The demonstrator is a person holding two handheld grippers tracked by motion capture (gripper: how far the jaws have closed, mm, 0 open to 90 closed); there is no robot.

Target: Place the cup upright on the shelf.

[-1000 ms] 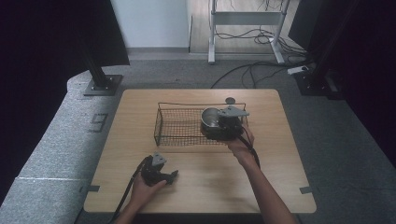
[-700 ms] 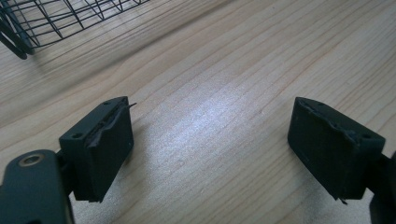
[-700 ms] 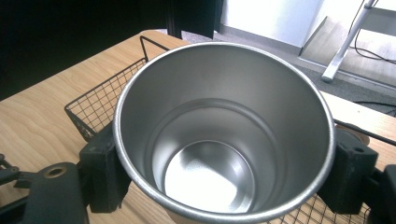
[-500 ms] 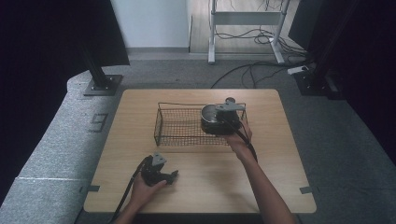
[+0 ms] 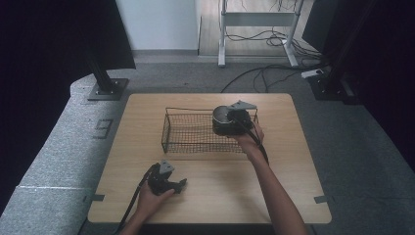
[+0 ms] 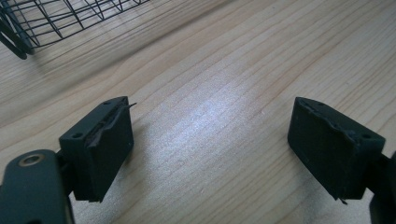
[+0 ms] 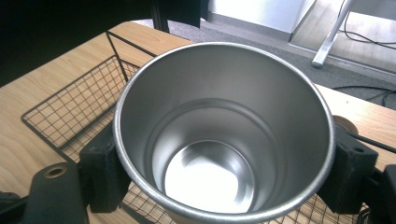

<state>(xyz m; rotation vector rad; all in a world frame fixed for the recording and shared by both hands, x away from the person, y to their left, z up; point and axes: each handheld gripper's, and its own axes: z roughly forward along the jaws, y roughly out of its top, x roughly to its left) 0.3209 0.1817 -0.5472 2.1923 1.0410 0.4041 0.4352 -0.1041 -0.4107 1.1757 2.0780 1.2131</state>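
A shiny, empty metal cup (image 7: 224,140) sits between my right gripper's (image 7: 224,172) jaws, which are shut on its sides just below the rim. In the high view the cup (image 5: 221,119) and the right gripper (image 5: 234,121) are at the right end of a black wire basket (image 5: 188,133). Whether the cup touches the mesh I cannot tell. My left gripper (image 5: 177,185) rests on the wooden table (image 5: 293,161) near the front left. Its jaws (image 6: 210,144) stand wide open with only bare wood between them.
The basket's mesh floor (image 7: 70,107) holds nothing else, and one corner of the basket (image 6: 46,18) lies ahead of the left gripper. Beyond the table's far edge are cables and a metal stand (image 5: 254,34) on the floor.
My right gripper has carried the cup a little farther back over the right end of the basket. The left gripper has stayed put.
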